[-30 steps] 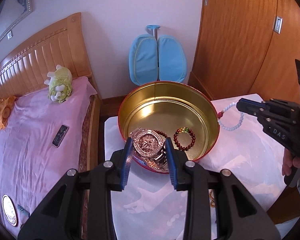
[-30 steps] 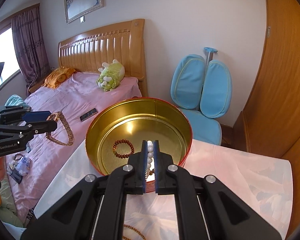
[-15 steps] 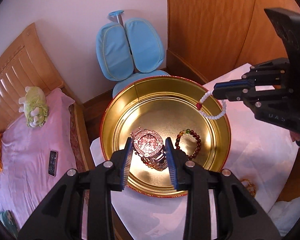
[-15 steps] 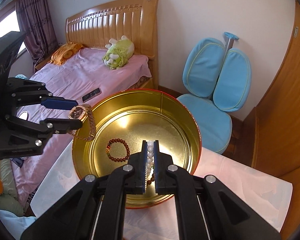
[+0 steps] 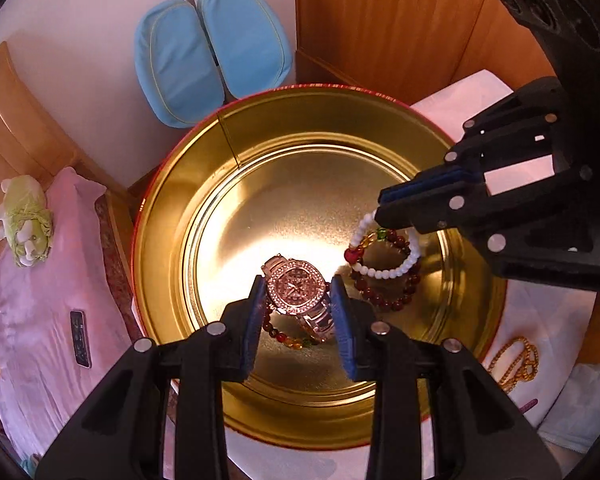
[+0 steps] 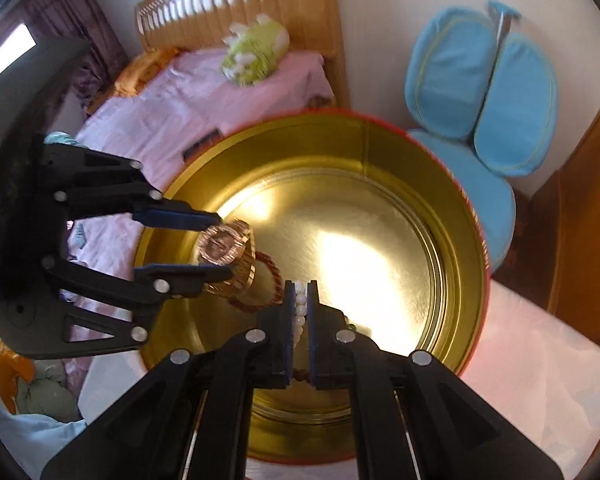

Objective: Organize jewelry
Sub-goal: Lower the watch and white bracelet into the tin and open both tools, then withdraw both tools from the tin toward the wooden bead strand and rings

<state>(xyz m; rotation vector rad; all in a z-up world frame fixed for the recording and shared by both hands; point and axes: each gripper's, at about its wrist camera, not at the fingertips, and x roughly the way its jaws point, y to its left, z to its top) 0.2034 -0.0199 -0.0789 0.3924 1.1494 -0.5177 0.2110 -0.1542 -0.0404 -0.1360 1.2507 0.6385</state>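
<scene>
A round gold tin (image 5: 172,240) is sitting on a white-clothed table (image 5: 548,320) near a pink-sheeted bed (image 5: 32,320) and blue chair (image 5: 208,48); the left gripper (image 5: 298,308) is clamping a watch (image 5: 296,288), the right gripper (image 6: 300,300) is pinching a white bead bracelet (image 5: 384,270).

Pink-sheeted wooden bed (image 5: 40,280), blue chair (image 5: 212,52), white wall (image 5: 92,20).

Blue chair (image 5: 212,52) by wall; green plush toy (image 5: 24,220) and remote (image 5: 80,338) on pink bed (image 5: 28,320).

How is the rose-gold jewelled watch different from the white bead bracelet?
The rose-gold jewelled watch is metal with a wide sparkling face; the white bead bracelet is a thin loop of round beads. The watch sits clamped across its case in the left gripper; the bracelet dangles from the shut right gripper. Both hang over the gold round tin.
</scene>
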